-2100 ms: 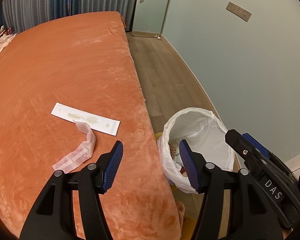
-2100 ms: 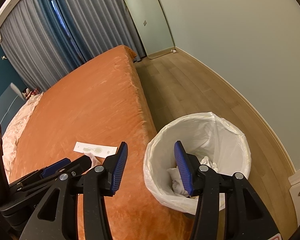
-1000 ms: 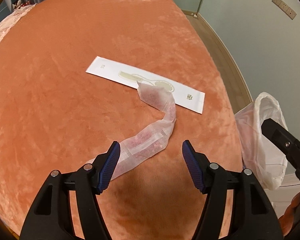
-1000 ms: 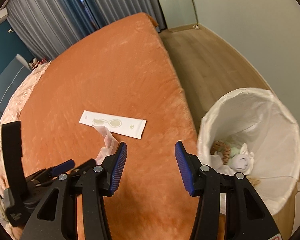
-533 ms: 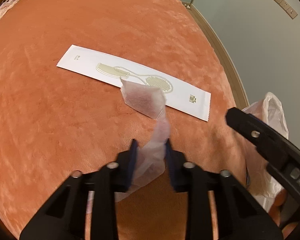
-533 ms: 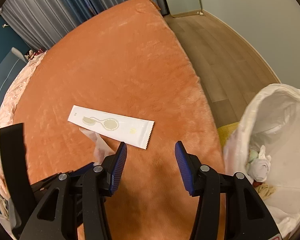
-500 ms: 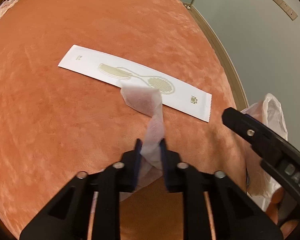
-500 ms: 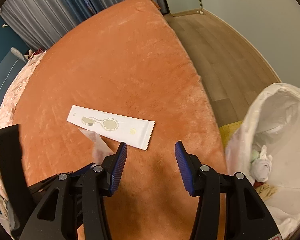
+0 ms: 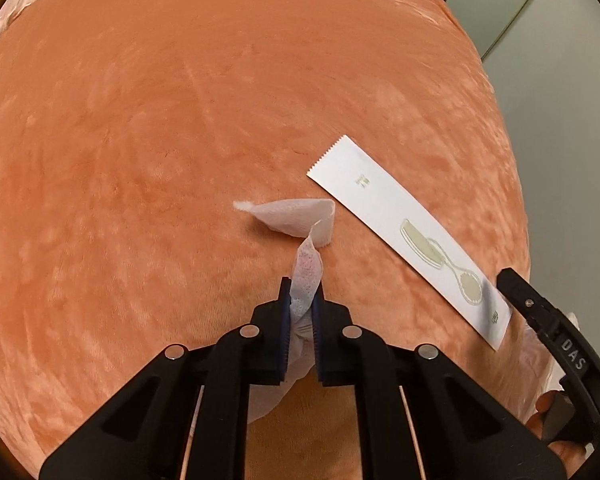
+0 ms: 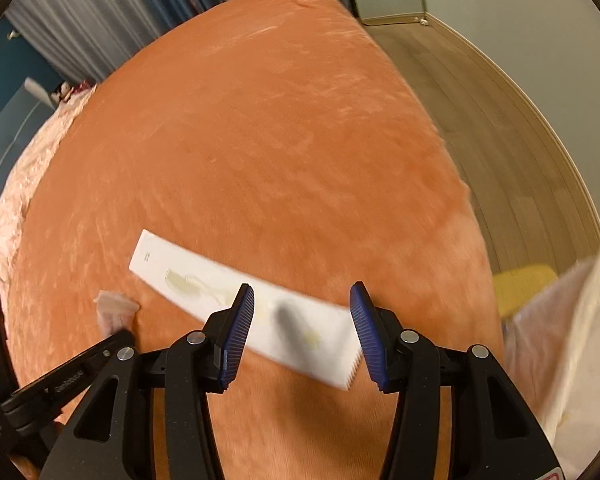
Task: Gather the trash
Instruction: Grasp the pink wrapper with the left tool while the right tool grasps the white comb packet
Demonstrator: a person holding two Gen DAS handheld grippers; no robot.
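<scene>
Right tongs (image 9: 556,344) lettered "DAS", beside white wrapper (image 9: 404,236)

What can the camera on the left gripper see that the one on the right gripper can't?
Only the left wrist view shows the left gripper shut on the white tissue strip, whose far end curls on the bed.

Only the right wrist view shows the open right gripper above the wrapper, the wooden floor, the grey curtains and the edge of a white bin bag.

Both show the orange blanket and the long white comb wrapper lying flat on it.
</scene>
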